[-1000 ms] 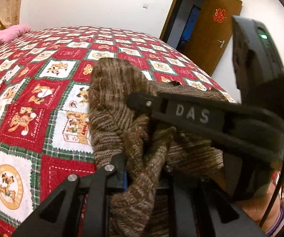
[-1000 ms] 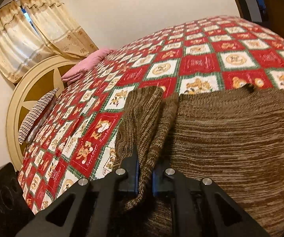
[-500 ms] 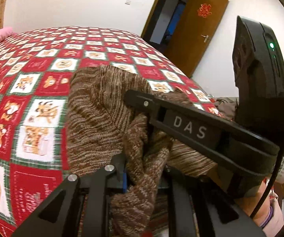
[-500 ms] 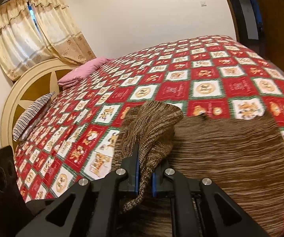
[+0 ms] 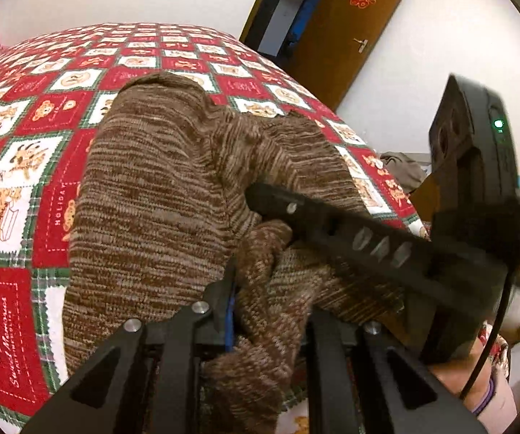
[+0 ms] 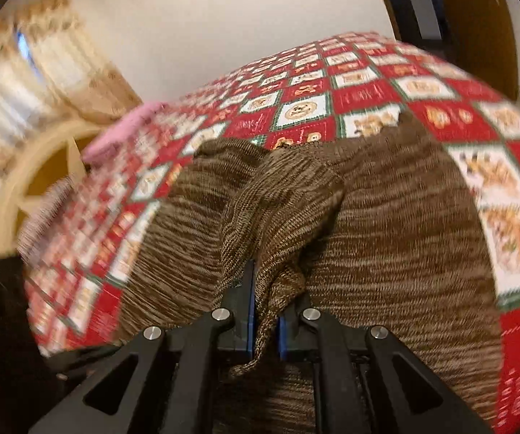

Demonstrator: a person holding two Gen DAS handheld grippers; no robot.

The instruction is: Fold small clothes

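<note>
Sweater pinched by both tools; left view alone shows right tool.

The left gripper was clamped on a bunched fold of the brown knit garment, its jaws close together. The right gripper was likewise pinched shut on a gathered edge of it, blue pads pressing the cloth. In the left wrist view the right gripper crossed just ahead
</note>
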